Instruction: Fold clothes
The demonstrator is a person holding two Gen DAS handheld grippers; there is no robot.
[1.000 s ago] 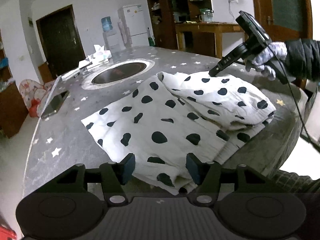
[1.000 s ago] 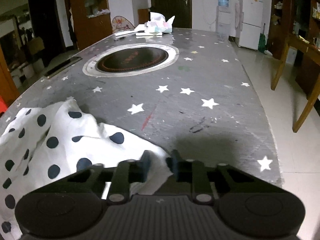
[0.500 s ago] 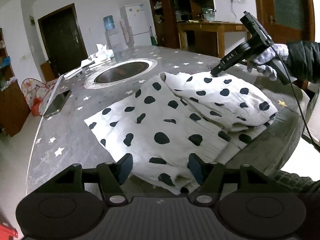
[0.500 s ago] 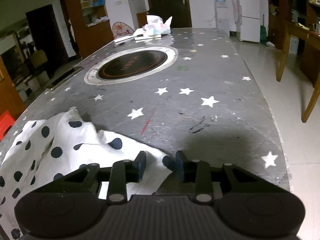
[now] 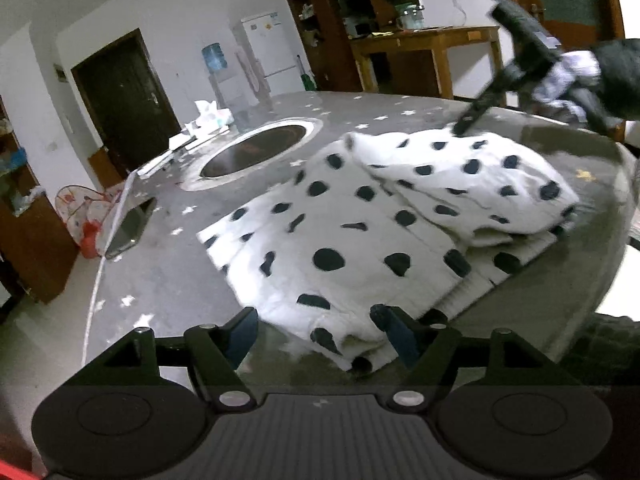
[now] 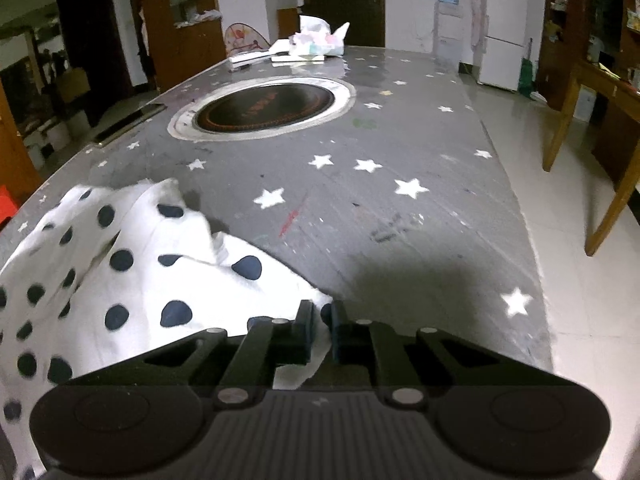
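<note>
Spotted cloth [image 5: 360,232] half-folded, centre frame on desk [image 6: 400,208]. Right claw [image 6: 321,330] clamped on its far corner; left claw [image 5: 316,334] opening, near hem between jaws, unpinched. Lift corner low, keep edges aligned.

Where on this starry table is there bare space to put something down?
Bare table lies between the polka-dot garment, the round inset burner and the floor-side edge. Another patch sits between the garment and the phone. The near end is crowded with cloth, the far end with papers.
</note>
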